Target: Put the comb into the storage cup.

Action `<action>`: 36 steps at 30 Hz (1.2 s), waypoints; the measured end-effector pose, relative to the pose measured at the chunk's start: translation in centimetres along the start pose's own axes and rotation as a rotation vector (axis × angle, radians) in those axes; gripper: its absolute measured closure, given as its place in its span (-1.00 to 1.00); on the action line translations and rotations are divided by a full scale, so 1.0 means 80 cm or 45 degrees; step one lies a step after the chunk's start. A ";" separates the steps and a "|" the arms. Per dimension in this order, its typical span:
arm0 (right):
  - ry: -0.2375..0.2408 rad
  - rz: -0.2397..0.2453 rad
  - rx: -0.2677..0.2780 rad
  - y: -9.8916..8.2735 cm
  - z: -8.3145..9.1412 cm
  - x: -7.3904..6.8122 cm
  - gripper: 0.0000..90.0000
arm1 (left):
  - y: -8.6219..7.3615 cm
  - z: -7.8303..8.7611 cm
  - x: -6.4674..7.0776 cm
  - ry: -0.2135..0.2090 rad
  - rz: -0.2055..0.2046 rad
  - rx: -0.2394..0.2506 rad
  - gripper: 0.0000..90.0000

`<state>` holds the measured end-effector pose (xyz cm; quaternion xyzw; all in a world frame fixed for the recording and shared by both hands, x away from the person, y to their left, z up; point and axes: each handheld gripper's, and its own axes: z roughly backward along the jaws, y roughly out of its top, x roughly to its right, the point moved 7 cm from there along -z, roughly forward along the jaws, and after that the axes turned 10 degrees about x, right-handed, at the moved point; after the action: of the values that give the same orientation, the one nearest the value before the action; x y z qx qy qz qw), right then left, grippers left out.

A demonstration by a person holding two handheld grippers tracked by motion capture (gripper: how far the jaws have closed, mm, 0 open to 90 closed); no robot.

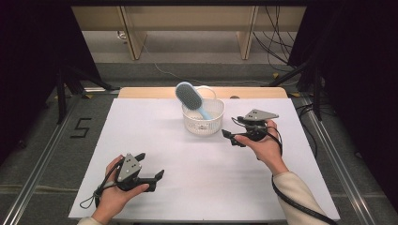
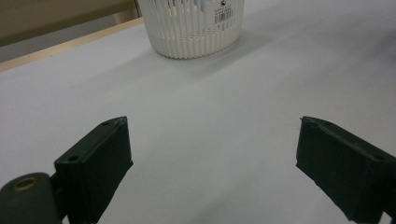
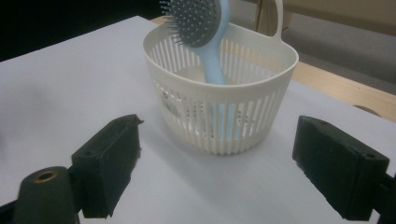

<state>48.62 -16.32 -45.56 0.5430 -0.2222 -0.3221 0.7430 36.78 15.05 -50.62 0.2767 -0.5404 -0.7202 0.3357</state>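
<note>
A white slotted basket (image 1: 202, 126) stands at the back middle of the white table cover. A light blue hairbrush (image 1: 190, 97) leans in it, handle down, its grey bristle head sticking up over the rim. My right gripper (image 1: 232, 127) hovers just right of the basket, open and holding nothing. In the right gripper view the basket (image 3: 233, 126) and the brush (image 3: 198, 23) sit close ahead between the jaws of the right gripper (image 3: 217, 172). My left gripper (image 1: 151, 165) is open near the front left, pointing toward the basket (image 2: 187, 32) far ahead; the left gripper (image 2: 212, 158) holds nothing.
A white sheet (image 1: 187, 187) covers the tabletop, with a wooden edge (image 1: 141, 92) showing behind it. Metal rails run along both sides. A "5" mark (image 1: 80, 127) is on the floor at left. Cables (image 1: 277, 47) and wooden legs lie beyond the table.
</note>
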 end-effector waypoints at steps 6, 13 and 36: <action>-0.005 -0.001 0.006 -0.007 0.016 0.001 -0.65 | 0.000 0.000 0.000 0.000 -0.002 -0.001 -0.78; -0.011 0.008 0.019 -0.014 0.035 0.003 -0.65 | 0.000 0.000 0.000 0.001 -0.003 -0.002 -0.78; -0.023 0.020 0.031 -0.032 0.076 0.004 -0.65 | 0.000 0.001 -0.001 0.005 -0.006 -0.002 -0.78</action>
<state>44.09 -21.08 -46.14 0.5472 -0.2370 -0.3187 0.7368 36.78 15.12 -50.60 0.2791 -0.5387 -0.7207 0.3353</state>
